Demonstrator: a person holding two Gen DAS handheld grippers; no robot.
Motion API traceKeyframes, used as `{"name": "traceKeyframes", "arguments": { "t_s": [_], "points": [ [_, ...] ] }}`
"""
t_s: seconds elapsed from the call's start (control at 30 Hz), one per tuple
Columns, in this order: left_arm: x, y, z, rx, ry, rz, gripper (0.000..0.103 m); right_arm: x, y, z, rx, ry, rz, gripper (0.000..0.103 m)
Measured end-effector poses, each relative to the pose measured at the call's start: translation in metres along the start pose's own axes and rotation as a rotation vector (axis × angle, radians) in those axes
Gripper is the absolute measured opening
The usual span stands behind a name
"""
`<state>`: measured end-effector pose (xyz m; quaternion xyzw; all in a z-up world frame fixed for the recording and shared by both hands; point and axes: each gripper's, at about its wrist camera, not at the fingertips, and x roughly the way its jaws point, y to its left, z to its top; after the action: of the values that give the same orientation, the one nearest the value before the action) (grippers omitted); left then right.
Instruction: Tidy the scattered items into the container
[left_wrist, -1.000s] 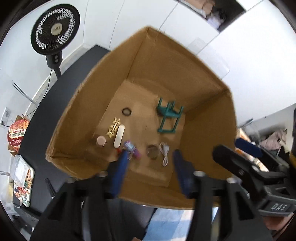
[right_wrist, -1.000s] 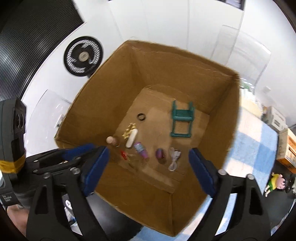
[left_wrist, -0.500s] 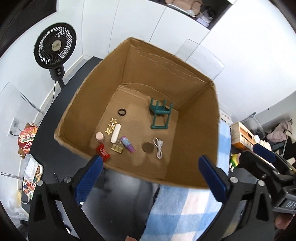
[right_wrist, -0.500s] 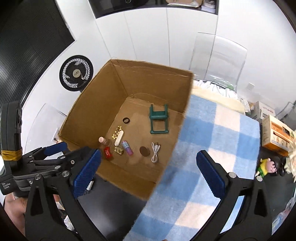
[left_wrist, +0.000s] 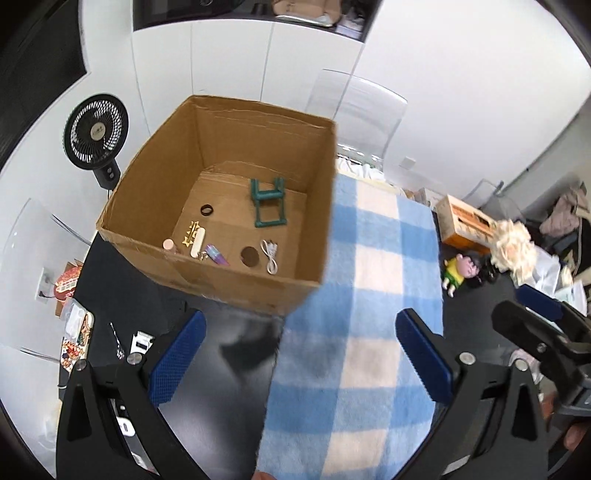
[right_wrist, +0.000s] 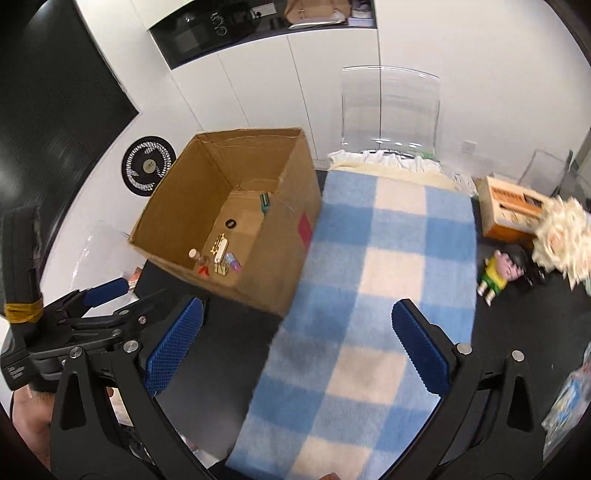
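The open cardboard box (left_wrist: 229, 284) stands on the black table, left of a blue-and-white checked cloth (left_wrist: 369, 295). On its floor lie a green toy chair (left_wrist: 269, 203), a black ring (left_wrist: 207, 210), gold stars, a white stick, a purple tube (left_wrist: 217, 254), a brown disc and a white cable (left_wrist: 270, 255). My left gripper (left_wrist: 299, 319) hangs open and empty in front of the box, over the cloth's edge. My right gripper (right_wrist: 297, 308) is open and empty too, above the cloth (right_wrist: 388, 295). The box (right_wrist: 258, 273) sits at its upper left.
A small toy figure (left_wrist: 460, 271) lies on the table right of the cloth, beside an orange carton (left_wrist: 465, 221) and a fluffy cream bunch (left_wrist: 513, 243). Small clutter (left_wrist: 140, 341) lies at the table's left edge. A fan (left_wrist: 96, 133) and a clear chair (left_wrist: 354, 110) stand behind.
Both grippers have pulled back and up from over the box towards the cloth. The left jaws have widened. The items in the box have stayed put.
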<state>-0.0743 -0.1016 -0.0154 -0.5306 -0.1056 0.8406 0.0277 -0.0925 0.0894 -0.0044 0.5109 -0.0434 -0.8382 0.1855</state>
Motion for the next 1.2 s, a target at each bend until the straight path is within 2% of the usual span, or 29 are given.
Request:
{"name": "traceKeyframes", "arguments": {
  "t_s": [0.17, 0.3, 0.53, 0.63, 0.87, 0.97, 1.1, 1.2],
  "points": [
    [-0.016, -0.040, -0.025, 0.064, 0.000, 0.038, 0.103, -0.045, -0.026, -0.030, 0.005, -0.008, -0.055, 0.103],
    [-0.030, -0.068, -0.046, 0.088, 0.000, 0.039, 0.103, -0.075, -0.044, -0.046, 0.030, -0.015, -0.064, 0.103],
    [-0.059, -0.103, -0.081, 0.159, -0.011, 0.035, 0.103, -0.123, -0.061, -0.085, 0.059, -0.021, -0.134, 0.103],
    [-0.072, -0.109, -0.094, 0.181, -0.008, 0.042, 0.103, -0.136, -0.068, -0.104, 0.088, -0.009, -0.103, 0.103],
    [-0.090, -0.109, -0.116, 0.200, 0.028, 0.077, 0.103, -0.149, -0.059, -0.141, 0.120, 0.044, -0.106, 0.103],
    [-0.095, -0.106, -0.125, 0.192, 0.044, 0.061, 0.102, -0.150, -0.051, -0.154, 0.132, 0.074, -0.107, 0.103],
    [-0.093, -0.104, -0.134, 0.191, 0.078, 0.056, 0.103, -0.150, -0.040, -0.161, 0.125, 0.073, -0.126, 0.103],
    [-0.091, -0.105, -0.138, 0.199, 0.097, 0.067, 0.103, -0.153, -0.038, -0.162, 0.148, 0.053, -0.107, 0.103]
  ]
}}
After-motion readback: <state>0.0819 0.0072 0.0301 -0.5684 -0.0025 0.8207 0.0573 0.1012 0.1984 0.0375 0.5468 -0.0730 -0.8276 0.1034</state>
